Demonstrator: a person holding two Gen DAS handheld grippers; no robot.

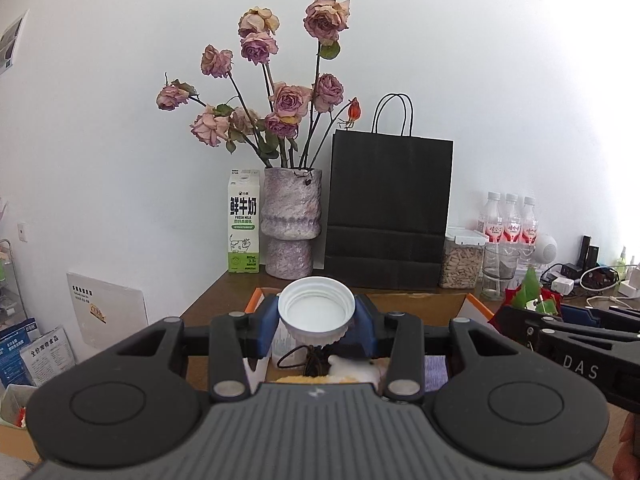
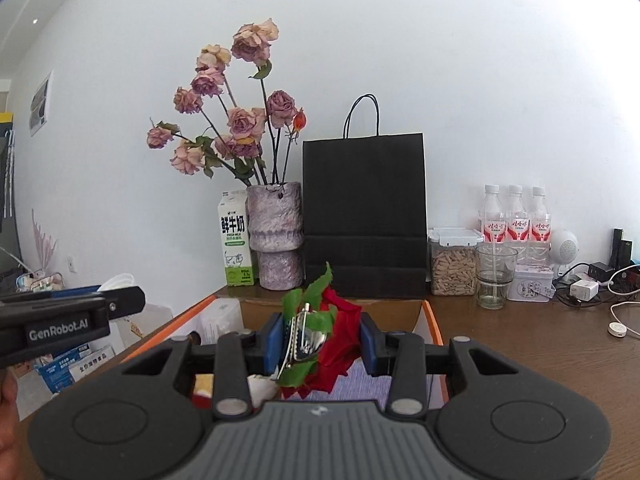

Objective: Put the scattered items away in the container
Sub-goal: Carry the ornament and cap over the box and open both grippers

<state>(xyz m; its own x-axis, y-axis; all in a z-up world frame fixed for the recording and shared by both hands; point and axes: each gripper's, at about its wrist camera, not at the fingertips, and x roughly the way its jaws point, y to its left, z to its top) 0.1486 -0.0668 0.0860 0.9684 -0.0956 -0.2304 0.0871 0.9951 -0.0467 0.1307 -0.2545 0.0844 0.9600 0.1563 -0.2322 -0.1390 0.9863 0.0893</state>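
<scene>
My left gripper [image 1: 316, 322] is shut on a white ribbed plastic cap [image 1: 316, 308], open side toward the camera, held above the orange-edged cardboard box [image 1: 476, 306]. My right gripper [image 2: 320, 340] is shut on a red fabric rose hair clip [image 2: 320, 332] with green leaves and a metal clasp, held above the same box [image 2: 434, 328]. Inside the box lie a purple cloth [image 2: 368, 388], a white plush item [image 1: 352, 368], a black cord [image 1: 296, 356] and a white carton. The rose clip also shows at the right in the left wrist view [image 1: 528, 294].
At the back of the brown table [image 2: 540, 344] stand a milk carton [image 1: 243, 224], a vase of dried roses [image 1: 290, 224], a black paper bag [image 1: 386, 216], a seed jar [image 2: 452, 262], a glass [image 2: 494, 276], three water bottles [image 2: 516, 216], a tin and cables.
</scene>
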